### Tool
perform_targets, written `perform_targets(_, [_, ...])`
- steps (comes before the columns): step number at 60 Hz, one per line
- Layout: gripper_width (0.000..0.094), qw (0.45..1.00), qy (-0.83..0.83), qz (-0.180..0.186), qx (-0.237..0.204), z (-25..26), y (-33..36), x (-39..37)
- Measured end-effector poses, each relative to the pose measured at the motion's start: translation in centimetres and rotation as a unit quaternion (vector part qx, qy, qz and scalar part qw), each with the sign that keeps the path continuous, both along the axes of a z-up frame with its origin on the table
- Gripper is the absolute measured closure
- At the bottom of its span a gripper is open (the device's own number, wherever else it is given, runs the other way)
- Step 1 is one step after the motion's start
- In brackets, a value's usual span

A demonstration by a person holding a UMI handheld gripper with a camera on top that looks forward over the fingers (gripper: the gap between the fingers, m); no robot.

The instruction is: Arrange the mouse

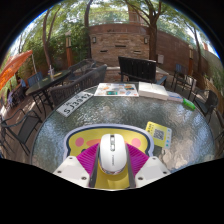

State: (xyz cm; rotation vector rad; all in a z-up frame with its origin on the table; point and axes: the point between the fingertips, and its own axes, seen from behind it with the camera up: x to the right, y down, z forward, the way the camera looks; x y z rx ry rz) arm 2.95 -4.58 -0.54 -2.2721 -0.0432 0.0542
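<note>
A white computer mouse (112,152) is seen between the pink pads of the tool (112,163), and both fingers appear pressed against its sides, so it is judged to be gripped. The mouse is held over the round glass tabletop (95,125), near a yellow card (158,133). Papers (117,90) and a dark monitor (137,69) lie well beyond. The pickup seems done; placement at the intended spot is judged still outstanding.
</note>
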Motion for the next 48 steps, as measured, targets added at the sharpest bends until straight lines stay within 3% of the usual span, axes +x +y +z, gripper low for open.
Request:
perform_targets(5, [0.0367, 1.000, -0.005, -0.003, -0.017, 0.2, -1.2, -0.2])
perform_targets(9, [0.0064, 1.000, -0.010, 0.001, 0.000, 2.4, -1.8, -0.5])
perform_targets(12, [0.0108, 1.000, -0.016, 0.001, 0.004, 4.7, -2.8, -0.8])
perform_targets(18, [0.0070, 1.000, -0.021, 0.003, 0.015, 10.0, -5.6, -1.4])
perform_targets(30, [0.0076, 0.999, -0.044, -0.005, 0.021, 17.7, -12.2, -1.9])
perform_targets(48, [0.0078, 0.998, -0.054, -0.029, 0.019, 20.7, -18.3, -1.1])
